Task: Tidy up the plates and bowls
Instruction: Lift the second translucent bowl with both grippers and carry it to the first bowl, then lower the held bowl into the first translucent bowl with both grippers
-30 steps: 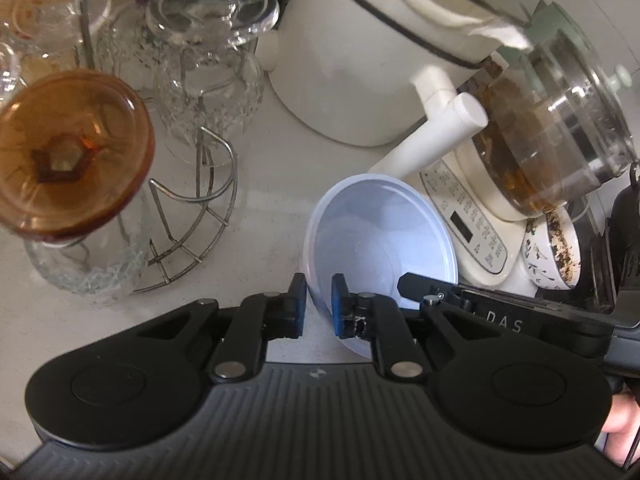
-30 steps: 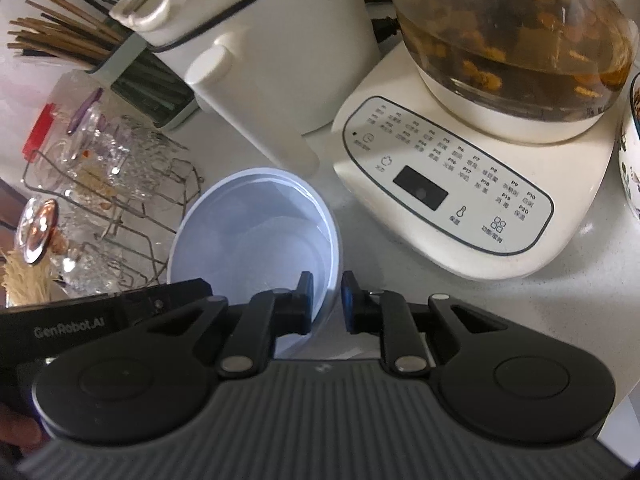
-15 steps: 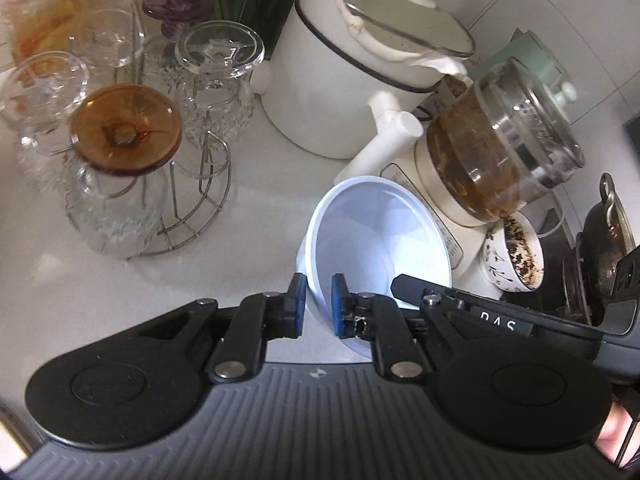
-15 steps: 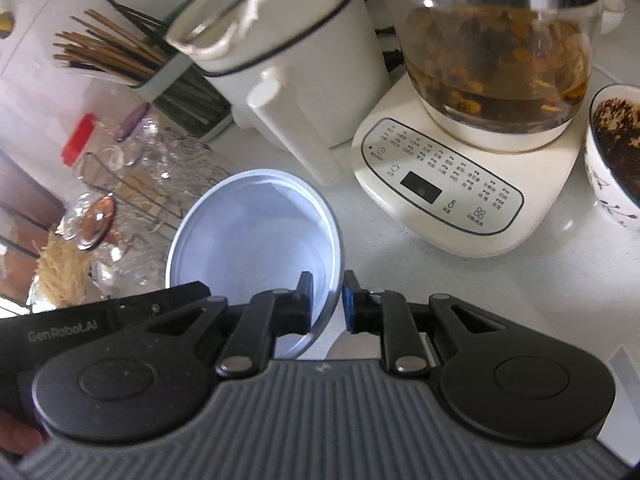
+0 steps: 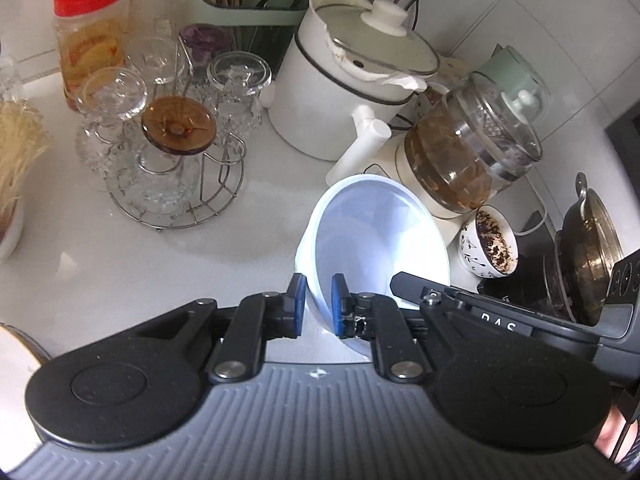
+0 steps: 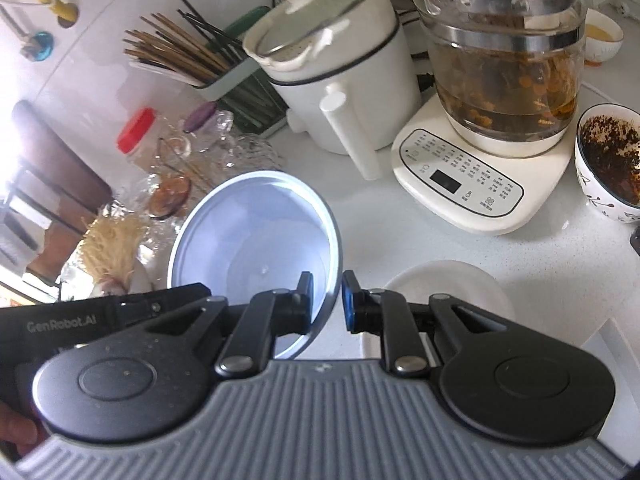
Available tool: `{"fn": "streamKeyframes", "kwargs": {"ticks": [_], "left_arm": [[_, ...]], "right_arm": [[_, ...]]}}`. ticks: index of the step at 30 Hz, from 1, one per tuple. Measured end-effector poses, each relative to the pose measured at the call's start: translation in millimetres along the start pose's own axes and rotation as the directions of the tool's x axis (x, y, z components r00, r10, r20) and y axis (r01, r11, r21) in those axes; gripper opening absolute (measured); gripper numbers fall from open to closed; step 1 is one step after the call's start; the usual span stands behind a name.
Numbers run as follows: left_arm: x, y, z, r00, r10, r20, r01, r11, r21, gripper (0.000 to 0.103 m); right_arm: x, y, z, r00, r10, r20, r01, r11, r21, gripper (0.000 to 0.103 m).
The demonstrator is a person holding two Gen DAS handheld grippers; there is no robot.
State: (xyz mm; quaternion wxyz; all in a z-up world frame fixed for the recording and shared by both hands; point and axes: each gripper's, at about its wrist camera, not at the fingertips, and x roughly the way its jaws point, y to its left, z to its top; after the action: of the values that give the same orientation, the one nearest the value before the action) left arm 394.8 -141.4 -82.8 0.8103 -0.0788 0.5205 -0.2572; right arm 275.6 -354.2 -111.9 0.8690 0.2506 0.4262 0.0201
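A white plastic bowl (image 5: 376,236) is held in the air above the white counter, tilted. My left gripper (image 5: 319,307) is shut on its near rim, one pad inside and one outside. My right gripper (image 6: 327,301) is shut on the opposite rim of the same bowl (image 6: 256,232). Each gripper's black body shows in the other's view. A white plate (image 6: 448,284) lies on the counter just behind the right gripper, partly hidden. Another white dish edge (image 5: 16,348) shows at the lower left of the left wrist view.
A white lidded pot (image 5: 344,88) with a side handle, a glass kettle of tea (image 5: 472,148) on a cream base (image 6: 472,184), and a patterned cup with dregs (image 5: 490,242) stand behind. A wire rack of upturned glasses (image 5: 172,152), a red-lidded jar (image 5: 90,36), a chopstick holder (image 6: 224,72) and a dark pan (image 5: 588,256) surround them.
Both grippers have lifted the bowl up and back from the counter. The appliances look smaller and farther, and the white plate has come into the right wrist view.
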Motion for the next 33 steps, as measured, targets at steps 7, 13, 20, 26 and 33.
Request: {"fn": "streamKeyframes", "kwargs": {"ticks": [7,13,20,26,33], "left_arm": [[-24.3,10.3,-12.6,0.999,-0.003,0.038,0.004,1.0,-0.02,0.015],[-43.5,25.9,-24.3,0.998,-0.009,0.066,0.011,0.999,-0.034,0.015],[-66.5,49.2,-40.8,0.995,0.026,0.097,-0.018,0.997,-0.081,0.016],[-77.9,72.3,-59.0,0.993,0.062,0.103,-0.043,0.984,-0.172,0.016],[-72.2,86.3,-85.3,0.991,0.085,0.104,-0.055,0.965,-0.258,0.016]], "right_arm": [[-9.6,18.5,-10.7,1.0,0.017,0.002,-0.017,0.999,-0.033,0.018],[-11.1,36.6,-17.7,0.999,0.032,-0.006,-0.032,0.997,-0.068,0.018],[-3.2,63.7,-25.7,0.997,0.066,-0.049,-0.072,0.99,-0.118,0.018],[9.8,81.9,-35.8,0.99,0.087,-0.108,-0.104,0.981,-0.163,0.018],[23.2,83.6,-52.7,0.981,0.071,-0.181,-0.107,0.974,-0.199,0.018]]}}
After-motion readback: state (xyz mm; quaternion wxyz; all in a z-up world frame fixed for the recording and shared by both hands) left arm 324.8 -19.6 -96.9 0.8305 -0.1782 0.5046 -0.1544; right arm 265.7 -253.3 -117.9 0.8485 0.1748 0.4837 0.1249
